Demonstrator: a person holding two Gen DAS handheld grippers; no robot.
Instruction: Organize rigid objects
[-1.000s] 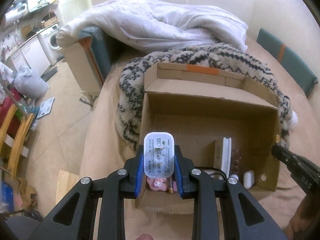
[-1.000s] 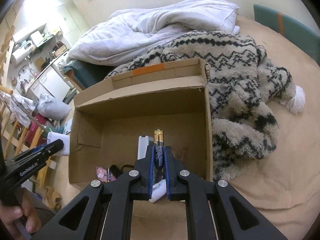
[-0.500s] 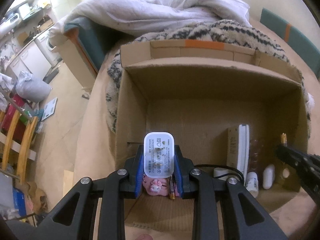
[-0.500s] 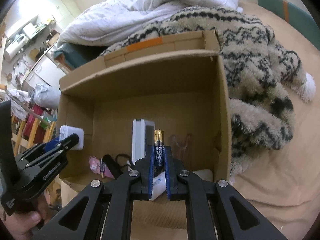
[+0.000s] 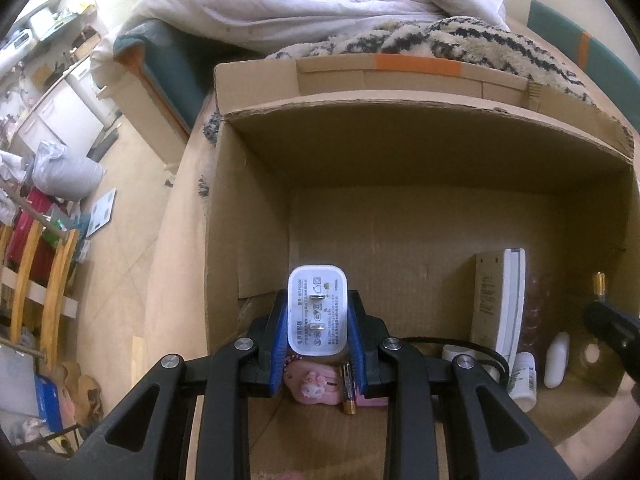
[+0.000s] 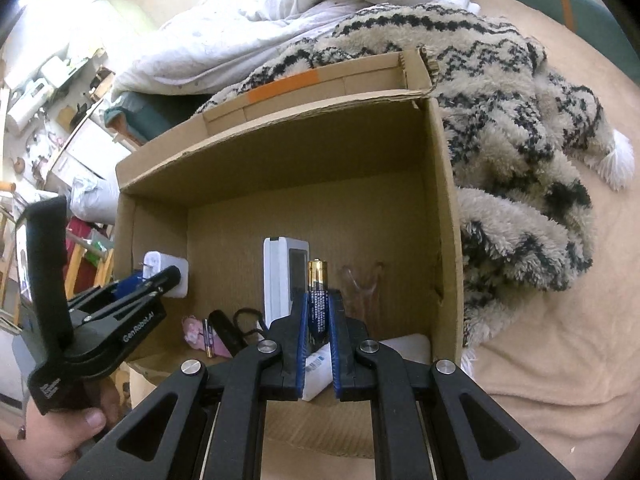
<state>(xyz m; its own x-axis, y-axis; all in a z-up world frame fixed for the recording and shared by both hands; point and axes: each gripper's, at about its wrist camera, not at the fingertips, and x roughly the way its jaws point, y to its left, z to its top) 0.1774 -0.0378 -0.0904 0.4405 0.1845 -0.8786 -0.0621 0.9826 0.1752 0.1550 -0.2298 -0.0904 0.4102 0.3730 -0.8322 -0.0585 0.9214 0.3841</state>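
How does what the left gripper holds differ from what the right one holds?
The left gripper holds a white charger plug, flat and boxy, its prongs facing the camera. The right gripper holds a battery, a slim black-and-gold cylinder standing upright. Both are clamped between blue pads over the open cardboard box.

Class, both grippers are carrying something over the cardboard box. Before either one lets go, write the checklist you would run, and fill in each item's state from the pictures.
1. Left gripper clamped on the white charger: ok.
2. Right gripper clamped on the battery, upright between the fingers: ok.
3. Both loads over the open cardboard box: ok.
4. Bare floor beneath the charger: not ok, a pink toy and a small battery lie there.
5. Bare floor beneath the right gripper's battery: not ok, a white bottle lies under it.
6. Height of each load above the box floor: cannot tell.
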